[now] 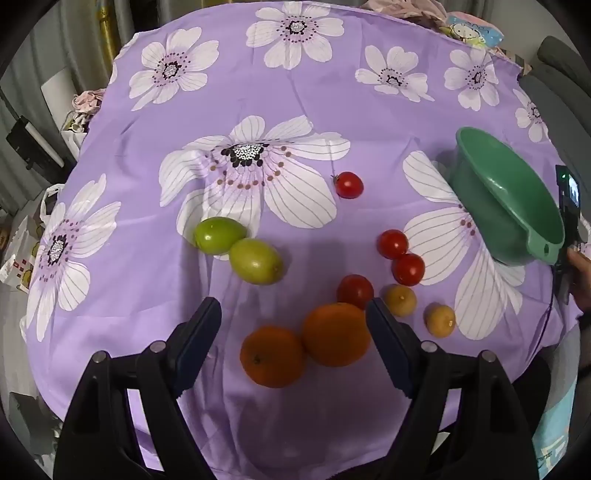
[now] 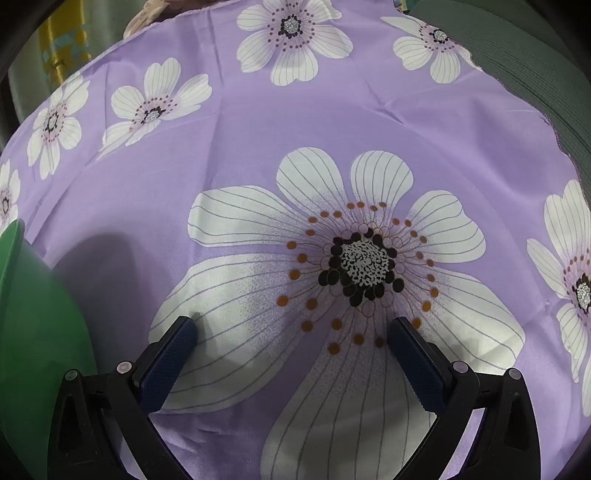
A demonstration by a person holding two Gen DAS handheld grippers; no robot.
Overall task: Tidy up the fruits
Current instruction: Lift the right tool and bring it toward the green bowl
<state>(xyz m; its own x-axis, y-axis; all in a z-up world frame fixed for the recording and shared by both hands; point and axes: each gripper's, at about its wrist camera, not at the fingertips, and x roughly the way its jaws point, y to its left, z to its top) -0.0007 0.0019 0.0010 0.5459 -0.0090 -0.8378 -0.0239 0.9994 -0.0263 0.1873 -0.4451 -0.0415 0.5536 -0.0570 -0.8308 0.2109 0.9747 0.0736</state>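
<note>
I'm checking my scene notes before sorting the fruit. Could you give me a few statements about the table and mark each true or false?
1. Four red tomatoes lie on the purple cloth. True.
2. The green bowl holds fruit. False: no fruit shows inside.
3. The two oranges touch. True.
4. The left tongs grip an orange. False: they are open, holding nothing.
5. The right tongs are open. True.

Home setting, floral purple tablecloth (image 1: 295, 122), cartoon-print fabric (image 1: 469, 31), shopping bags (image 1: 22, 254) beside table
</note>
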